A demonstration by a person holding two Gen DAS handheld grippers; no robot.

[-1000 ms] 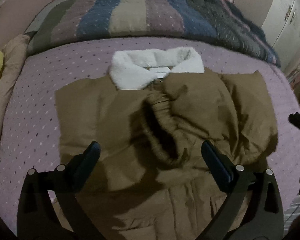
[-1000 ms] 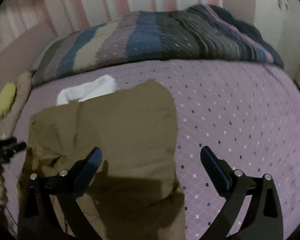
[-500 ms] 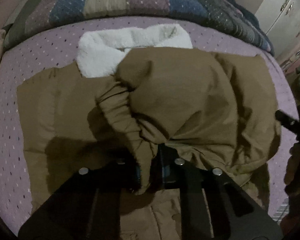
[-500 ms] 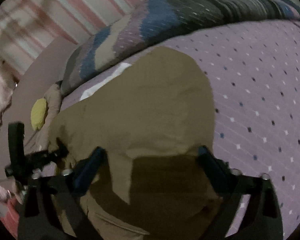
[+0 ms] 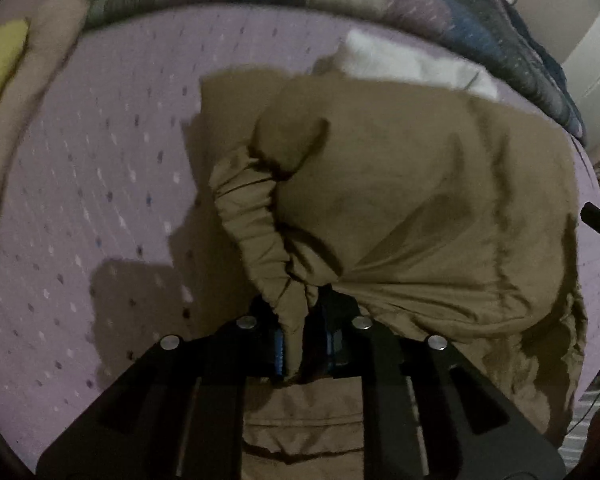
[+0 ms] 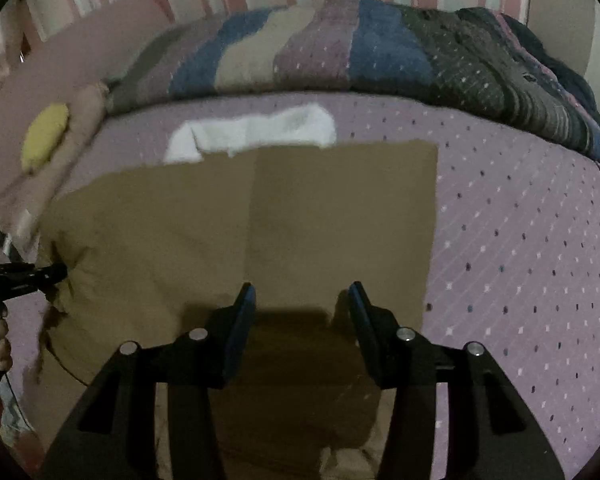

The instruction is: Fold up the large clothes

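Observation:
A brown padded jacket [image 5: 420, 208] with a white fleece collar [image 5: 404, 60] lies on the purple dotted bed [image 5: 100, 184]. My left gripper [image 5: 302, 344] is shut on the jacket's sleeve cuff [image 5: 292, 312] and holds it lifted over the jacket's left part. In the right wrist view the jacket [image 6: 320, 216] lies flat with a fold line down its middle and the collar [image 6: 252, 132] at the far end. My right gripper [image 6: 302, 300] is partly open and empty just above the jacket. The left gripper [image 6: 24, 276] shows at that view's left edge.
A striped blanket [image 6: 340, 52] is bunched along the far side of the bed. A yellow cushion [image 6: 46, 136] lies at the far left. A white wardrobe [image 5: 596, 60] stands at the right. Bare purple sheet [image 6: 520, 240] lies right of the jacket.
My left gripper, closed on the sleeve cuff since half a second ago, has carried it leftward. My right gripper's fingers have narrowed and it now points straight over the flat jacket.

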